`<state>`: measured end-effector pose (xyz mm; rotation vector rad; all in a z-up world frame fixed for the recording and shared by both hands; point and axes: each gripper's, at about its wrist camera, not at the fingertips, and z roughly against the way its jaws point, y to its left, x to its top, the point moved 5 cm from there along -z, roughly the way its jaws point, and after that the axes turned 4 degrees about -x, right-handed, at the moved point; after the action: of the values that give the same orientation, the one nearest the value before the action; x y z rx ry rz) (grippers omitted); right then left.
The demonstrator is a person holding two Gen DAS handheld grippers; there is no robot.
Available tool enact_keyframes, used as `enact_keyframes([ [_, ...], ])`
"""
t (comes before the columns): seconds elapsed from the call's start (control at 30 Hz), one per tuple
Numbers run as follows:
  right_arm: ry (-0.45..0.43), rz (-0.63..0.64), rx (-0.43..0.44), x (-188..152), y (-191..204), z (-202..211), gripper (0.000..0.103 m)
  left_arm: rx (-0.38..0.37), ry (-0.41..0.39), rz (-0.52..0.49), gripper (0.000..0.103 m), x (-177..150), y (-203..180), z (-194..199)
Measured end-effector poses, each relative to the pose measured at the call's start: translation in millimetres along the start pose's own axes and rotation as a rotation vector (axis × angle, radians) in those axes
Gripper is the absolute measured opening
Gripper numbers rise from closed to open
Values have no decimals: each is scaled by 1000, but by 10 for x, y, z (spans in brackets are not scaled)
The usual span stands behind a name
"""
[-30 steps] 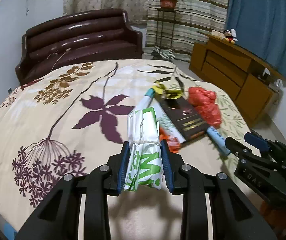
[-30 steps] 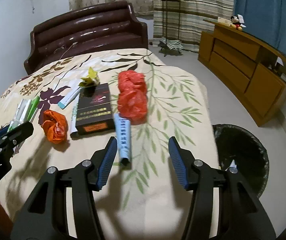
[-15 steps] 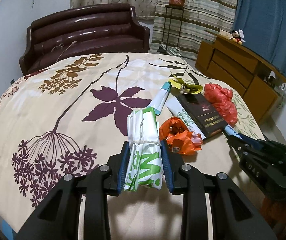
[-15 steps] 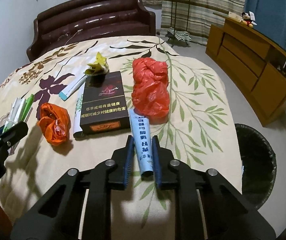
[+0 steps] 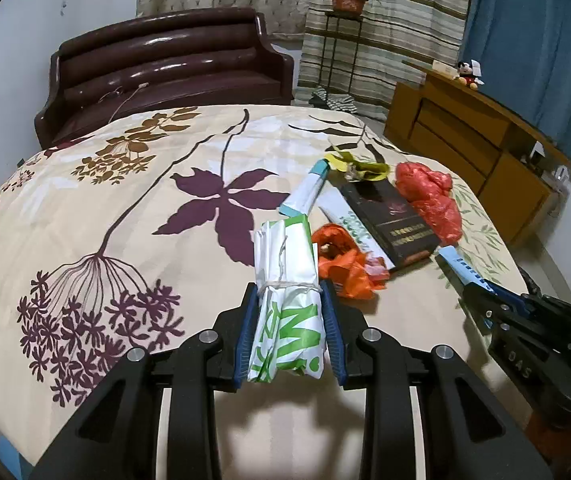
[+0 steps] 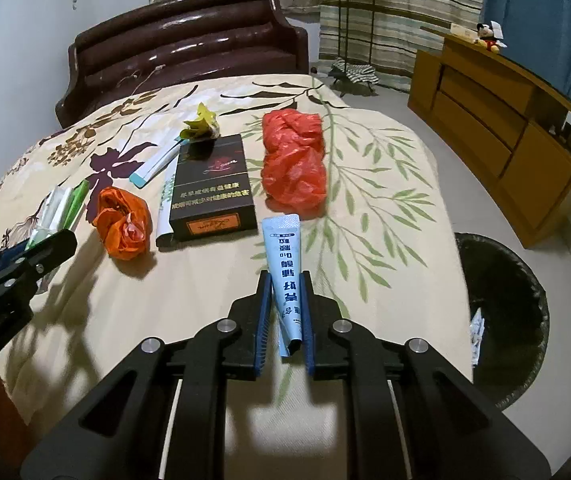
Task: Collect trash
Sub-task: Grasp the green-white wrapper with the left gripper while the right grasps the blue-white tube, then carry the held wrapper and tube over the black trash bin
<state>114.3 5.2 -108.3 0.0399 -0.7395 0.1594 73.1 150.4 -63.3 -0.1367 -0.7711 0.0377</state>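
Note:
My left gripper (image 5: 288, 300) is shut on a folded white-and-green bag (image 5: 285, 292) tied with string, held above the floral bedspread (image 5: 125, 208). My right gripper (image 6: 285, 280) is shut on a light blue tube (image 6: 285, 256) and holds it over the bed. Left on the bed are a crumpled orange bag (image 6: 123, 226), a dark box (image 6: 211, 188), a red bag (image 6: 293, 162), a yellow wrapper (image 6: 201, 126) and a white-teal tube (image 6: 157, 164). A black bin (image 6: 501, 316) stands on the floor at the right of the bed.
A dark brown sofa (image 6: 189, 40) stands behind the bed. A wooden dresser (image 6: 505, 120) lines the right wall. A plant stand (image 6: 353, 12) is before striped curtains. Bare floor lies between the bed and the dresser.
My right gripper closed on the blue tube and lifted it off the bed, drawing it back. My left gripper kept the bag and shifted slightly.

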Motion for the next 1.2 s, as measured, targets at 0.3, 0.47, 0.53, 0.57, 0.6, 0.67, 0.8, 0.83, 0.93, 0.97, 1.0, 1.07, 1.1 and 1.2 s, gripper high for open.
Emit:
enact_keyframes([
  [0.3, -39, -46, -25, -23, -282, 203, 14, -38, -12, -40, 32, -20, -287, 41],
  [0.47, -57, -85, -54, -34, -523, 278, 14, -59, -17, -79, 32, -17, -525, 32],
  [0.53, -62, -97, -66, -38, -617, 298, 14, -66, -20, -91, 32, -7, -617, 24],
  [0.57, -66, -105, -73, -42, -675, 314, 14, -71, -23, -100, 32, 0, -673, 19],
  [0.6, -69, -112, -80, -45, -730, 328, 14, -73, -25, -104, 32, 1, -704, 19],
  [0.67, -75, -123, -91, -51, -813, 353, 14, -78, -28, -118, 32, 14, -803, 5],
  [0.8, -92, -145, -132, -69, -1035, 407, 14, -94, -35, -150, 32, 35, -1019, -14],
  [0.83, -94, -152, -137, -79, -1078, 420, 14, -100, -38, -160, 32, 41, -1077, -15],
  [0.93, -100, -174, -153, -97, -1225, 450, 14, -113, -43, -188, 32, 51, -1238, -26],
  [0.97, -102, -179, -157, -99, -1258, 453, 14, -120, -43, -199, 32, 52, -1307, -35],
  [1.0, -104, -189, -163, -105, -1321, 465, 14, -124, -43, -206, 32, 52, -1352, -42],
  [1.07, -108, -204, -175, -118, -1430, 475, 14, -134, -48, -226, 32, 64, -1472, -52],
  [1.1, -109, -211, -180, -125, -1479, 481, 14, -140, -51, -237, 32, 72, -1548, -60],
  [1.2, -110, -234, -198, -157, -1631, 493, 14, -152, -54, -259, 32, 92, -1716, -102],
])
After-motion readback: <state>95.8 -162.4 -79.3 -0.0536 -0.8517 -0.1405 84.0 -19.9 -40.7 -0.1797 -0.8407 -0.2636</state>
